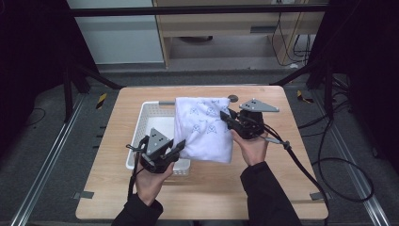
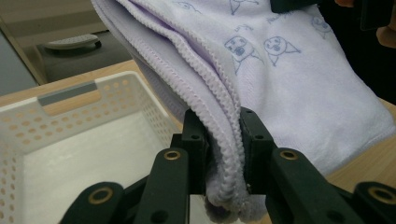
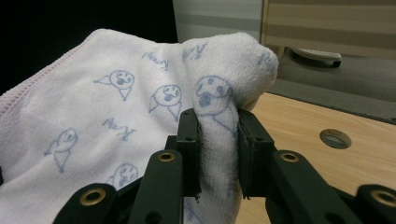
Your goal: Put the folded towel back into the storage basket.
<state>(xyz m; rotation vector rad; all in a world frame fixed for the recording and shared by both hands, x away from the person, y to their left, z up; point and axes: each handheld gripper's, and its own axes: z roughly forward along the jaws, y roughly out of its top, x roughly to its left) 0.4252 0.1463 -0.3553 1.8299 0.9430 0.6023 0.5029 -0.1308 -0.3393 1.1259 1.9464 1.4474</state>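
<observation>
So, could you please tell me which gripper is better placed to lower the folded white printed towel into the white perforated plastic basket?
Left. The left gripper pinches the folded white printed towel right above the white perforated plastic basket; the right gripper holds it farther off.

White towel [image 1: 204,129] held between left tool [image 1: 178,147] and right tool [image 1: 226,116], over basket [image 1: 149,113], table [image 1: 263,165]

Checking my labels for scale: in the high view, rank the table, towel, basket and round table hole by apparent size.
1. table
2. towel and basket: unsure, the towel hides part of the basket
3. hole
</observation>
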